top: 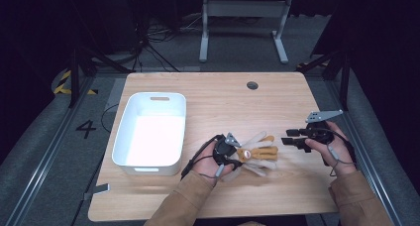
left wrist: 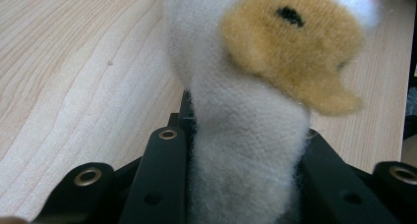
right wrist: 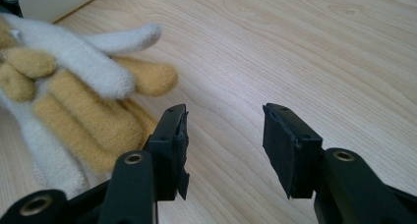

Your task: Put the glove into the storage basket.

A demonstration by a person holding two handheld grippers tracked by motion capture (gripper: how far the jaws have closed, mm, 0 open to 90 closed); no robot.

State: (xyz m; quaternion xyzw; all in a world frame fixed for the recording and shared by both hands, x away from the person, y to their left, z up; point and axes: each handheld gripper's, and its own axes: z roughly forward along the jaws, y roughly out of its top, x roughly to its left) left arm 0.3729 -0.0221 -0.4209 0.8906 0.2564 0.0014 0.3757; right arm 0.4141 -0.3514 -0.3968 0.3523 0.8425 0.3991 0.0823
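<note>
The left gripper (top: 233, 154) clamps the gloves (top: 257, 153) at the cuff, low on the table (top: 223, 102) beside the bin (top: 148, 132). The right gripper (right wrist: 223, 135) waits open nearby. Likely next: lift them leftward into the bin.

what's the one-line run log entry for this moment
left gripper: shut on plush toy | right gripper: open, empty, beside toy | white bin: left of toy | table
</note>
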